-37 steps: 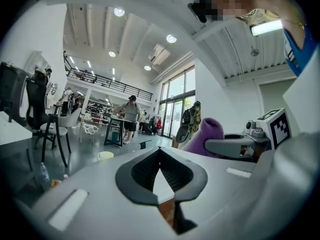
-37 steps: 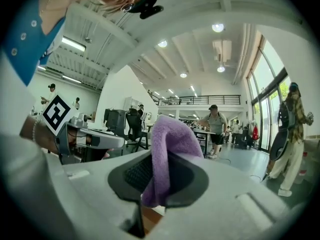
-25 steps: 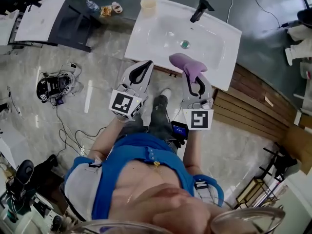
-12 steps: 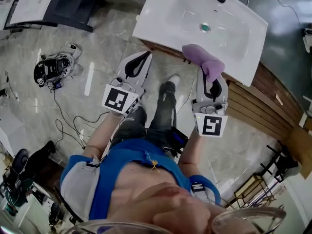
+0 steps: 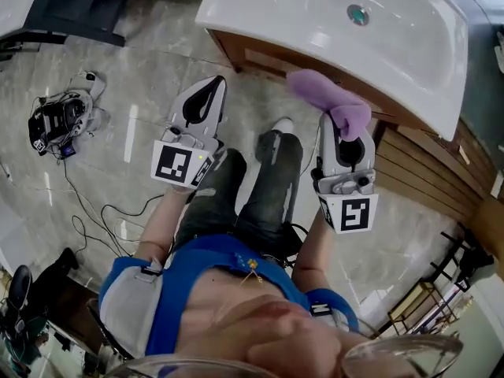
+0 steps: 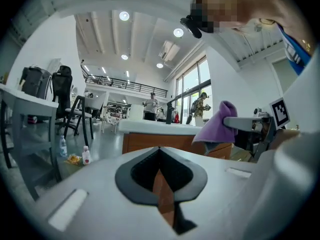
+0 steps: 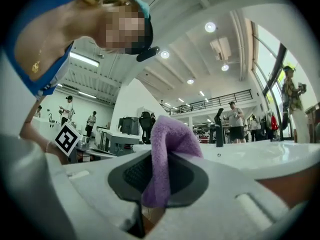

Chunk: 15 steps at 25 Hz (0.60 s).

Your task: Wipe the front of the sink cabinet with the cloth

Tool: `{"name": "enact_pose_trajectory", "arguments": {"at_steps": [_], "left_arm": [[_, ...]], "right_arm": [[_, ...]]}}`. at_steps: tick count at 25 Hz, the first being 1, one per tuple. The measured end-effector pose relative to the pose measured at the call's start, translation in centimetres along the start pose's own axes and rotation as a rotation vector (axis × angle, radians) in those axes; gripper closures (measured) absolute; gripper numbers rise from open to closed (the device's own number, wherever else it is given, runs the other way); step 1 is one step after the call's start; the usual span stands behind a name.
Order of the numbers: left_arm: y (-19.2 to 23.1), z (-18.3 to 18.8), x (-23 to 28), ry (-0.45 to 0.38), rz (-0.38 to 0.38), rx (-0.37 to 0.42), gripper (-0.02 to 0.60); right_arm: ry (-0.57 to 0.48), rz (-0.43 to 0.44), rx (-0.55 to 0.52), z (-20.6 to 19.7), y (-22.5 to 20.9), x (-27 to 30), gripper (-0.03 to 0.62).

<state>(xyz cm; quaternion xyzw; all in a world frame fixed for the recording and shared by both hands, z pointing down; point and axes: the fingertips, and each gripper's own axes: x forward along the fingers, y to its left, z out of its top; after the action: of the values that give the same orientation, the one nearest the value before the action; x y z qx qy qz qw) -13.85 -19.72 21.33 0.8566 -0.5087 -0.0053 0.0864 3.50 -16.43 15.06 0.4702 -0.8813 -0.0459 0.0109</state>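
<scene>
1. The left gripper [image 5: 211, 91] is held over the floor, left of the person's legs [image 5: 256, 183]. In the left gripper view its jaws are closed tip to tip with nothing between them; only a thin slit stays below the tips.
2. The right gripper [image 5: 345, 142] is held right of the legs. Its jaws are clamped on the cloth [image 5: 329, 99].
3. The cloth is purple. In the right gripper view it is pinched between the dark pads [image 7: 129, 176], and its free end [image 7: 169, 131] stands up above the tips, folded over.
4. From the head view, the cloth lies just in front of the wooden cabinet [image 5: 264, 57], under the edge of the white sink [image 5: 299, 18]. Contact with the cabinet front cannot be confirmed.
5. The drain [image 5: 358, 12] is visible in the basin.
6. Print is limited to a black-and-white square marker on the left cube [image 5: 175, 164] and on the right cube [image 5: 351, 213]. These are patterns, not text.
7. A small bottle [image 6: 86, 155] stands on the floor left of the cabinet; its label cannot be read.
8. A black device [image 5: 57, 118] with trailing cables lies on the floor, well apart from both grippers.
</scene>
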Motion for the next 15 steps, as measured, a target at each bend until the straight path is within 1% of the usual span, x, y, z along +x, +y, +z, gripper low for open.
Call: {"name": "enact_pose_trajectory", "arguments": {"at_steps": [3,5,7,9,12,14,15], "left_arm": [[1.3,-5.2,-0.4,-0.040,-0.007,0.015,0.588],[1.9,-8.3,-0.9,-0.072,-0.010,0.026,0.588],[2.3,-11.1,-1.7,-0.105,-0.016,0.023,0.586],[2.5,-13.6,-2.3,-0.136,-0.034,0.036,0.586],[1.9,-16.3,-3.0,-0.187,-0.080,0.052,0.583],[1.4,-17.0,-3.6,-0.212,-0.109,0.053,0.583],[1.2,-17.0,-4.0,-0.217,-0.119,0.055,0.583]], "right_arm": [[-0.006,-0.012,-0.033,-4.3,1.9,-1.2,0.537],[-0.035,-0.039,-0.058,-6.9,2.5,-2.5,0.537],[-0.064,-0.058,-0.067,-9.0,3.1,-3.5,0.537],[-0.065,-0.063,-0.090,-11.0,4.0,-4.1,0.537],[-0.059,-0.078,-0.159,-13.3,4.4,-4.8,0.537],[-0.067,-0.071,-0.162,-13.8,4.4,-4.9,0.537],[-0.070,-0.053,-0.155,-13.9,4.4,-4.7,0.537]]}}
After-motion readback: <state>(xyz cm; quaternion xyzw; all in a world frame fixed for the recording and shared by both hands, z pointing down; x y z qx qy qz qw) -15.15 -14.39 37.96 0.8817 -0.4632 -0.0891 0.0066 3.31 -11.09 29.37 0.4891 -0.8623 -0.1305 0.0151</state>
